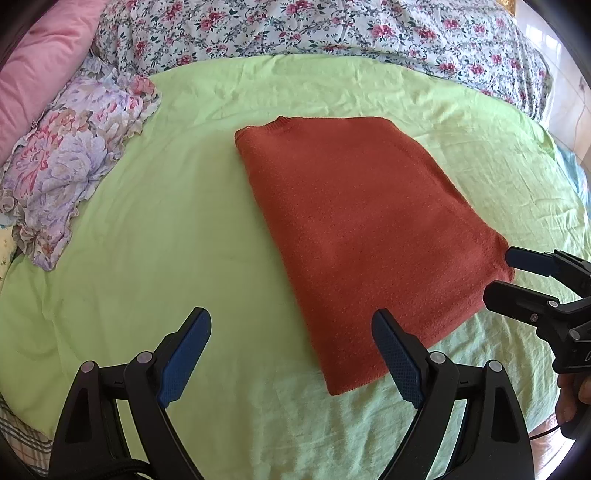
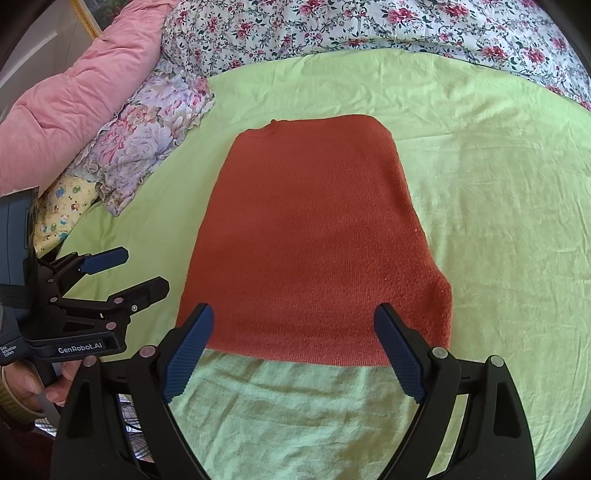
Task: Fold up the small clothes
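Note:
A rust-orange knit sweater [image 1: 354,229] lies folded into a flat rectangle on the light green sheet [image 1: 184,221]; it also shows in the right wrist view [image 2: 314,251]. My left gripper [image 1: 291,328] is open and empty, hovering just off the sweater's near left corner. My right gripper [image 2: 293,325] is open and empty, above the sweater's near edge. In the left wrist view the right gripper [image 1: 498,273] shows at the sweater's right near corner. In the right wrist view the left gripper [image 2: 144,269] shows left of the sweater.
A crumpled floral garment [image 1: 70,162] lies at the left of the sheet, also in the right wrist view [image 2: 147,136]. A pink quilt [image 2: 74,96] and a flowered bedspread [image 1: 332,33] lie behind. A yellow printed cloth [image 2: 62,214] sits at the left.

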A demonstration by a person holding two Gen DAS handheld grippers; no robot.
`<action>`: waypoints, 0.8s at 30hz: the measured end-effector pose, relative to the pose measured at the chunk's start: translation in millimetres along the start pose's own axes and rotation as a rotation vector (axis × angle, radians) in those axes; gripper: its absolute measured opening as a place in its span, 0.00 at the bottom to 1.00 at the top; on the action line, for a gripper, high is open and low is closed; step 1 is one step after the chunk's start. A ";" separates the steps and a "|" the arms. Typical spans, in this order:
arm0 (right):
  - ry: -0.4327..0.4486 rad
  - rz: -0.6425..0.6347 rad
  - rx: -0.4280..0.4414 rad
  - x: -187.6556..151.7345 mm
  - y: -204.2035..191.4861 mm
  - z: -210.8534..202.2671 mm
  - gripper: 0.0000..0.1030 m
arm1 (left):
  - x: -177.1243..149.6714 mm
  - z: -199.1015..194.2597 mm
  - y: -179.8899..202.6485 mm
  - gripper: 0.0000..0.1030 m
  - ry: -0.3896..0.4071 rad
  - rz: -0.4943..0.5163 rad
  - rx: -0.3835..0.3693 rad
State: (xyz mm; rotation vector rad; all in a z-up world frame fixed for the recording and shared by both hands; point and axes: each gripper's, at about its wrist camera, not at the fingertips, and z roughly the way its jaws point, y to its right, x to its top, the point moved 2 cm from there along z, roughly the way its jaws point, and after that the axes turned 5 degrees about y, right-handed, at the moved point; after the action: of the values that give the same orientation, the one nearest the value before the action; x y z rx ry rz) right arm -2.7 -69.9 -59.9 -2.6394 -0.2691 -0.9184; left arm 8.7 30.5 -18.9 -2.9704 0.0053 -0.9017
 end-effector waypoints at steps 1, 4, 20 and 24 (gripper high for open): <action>0.000 0.000 0.000 0.6 -0.1 0.3 0.86 | -0.1 -0.1 0.2 0.87 0.000 -0.001 0.000; 0.001 -0.001 0.000 1.3 0.3 0.5 0.86 | 0.5 0.9 0.3 0.87 -0.002 -0.003 -0.002; 0.001 -0.001 0.000 3.2 0.5 1.0 0.86 | 3.2 1.3 0.1 0.87 0.000 -0.004 -0.007; 0.003 -0.001 0.003 8.7 0.8 2.9 0.86 | 4.1 1.4 -0.1 0.87 0.000 -0.006 -0.008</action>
State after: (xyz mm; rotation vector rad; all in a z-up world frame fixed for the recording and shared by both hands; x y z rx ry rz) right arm 6.0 -69.0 -56.8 -2.6349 -0.2708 -0.9219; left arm 12.8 30.5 -17.8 -2.9798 -0.0001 -0.9045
